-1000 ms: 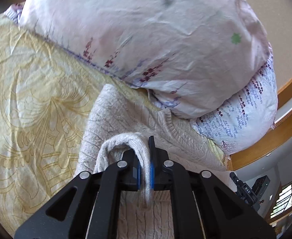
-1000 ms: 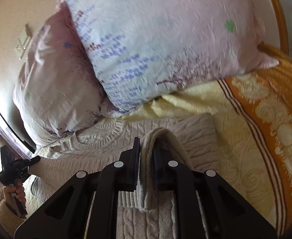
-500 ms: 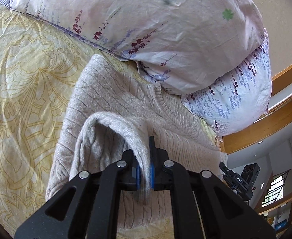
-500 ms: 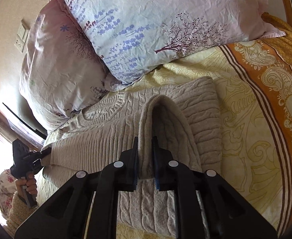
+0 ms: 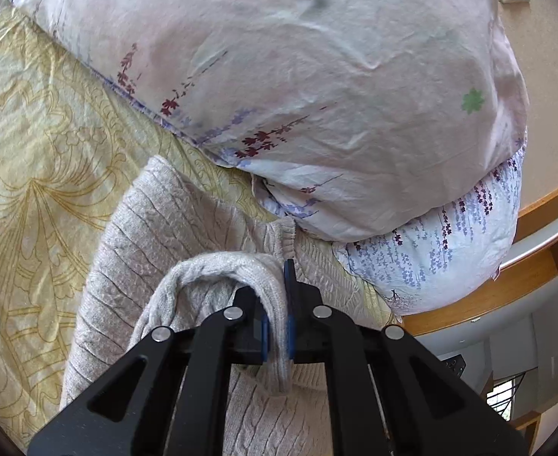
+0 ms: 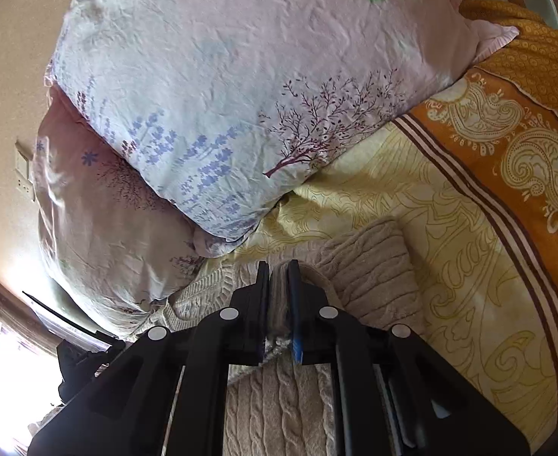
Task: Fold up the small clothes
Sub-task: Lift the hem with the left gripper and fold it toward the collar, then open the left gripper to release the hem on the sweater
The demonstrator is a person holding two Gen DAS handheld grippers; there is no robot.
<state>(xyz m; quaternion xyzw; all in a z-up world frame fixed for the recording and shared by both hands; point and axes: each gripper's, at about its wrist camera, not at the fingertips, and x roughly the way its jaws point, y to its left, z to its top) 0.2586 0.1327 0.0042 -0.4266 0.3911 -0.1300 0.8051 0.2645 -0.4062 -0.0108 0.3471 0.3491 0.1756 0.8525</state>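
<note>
A beige cable-knit sweater, ribbed and soft, is being held spread on a bed's yellow patterned bedspread, just below two crinkled floral pillows. A rolled hem fold is being pinched between the closed pads of the left claw. Another knit fold is being clamped likewise by the right claw.

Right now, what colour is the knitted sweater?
Pale beige cable-knit sweater, clearest in the left wrist view.
</note>
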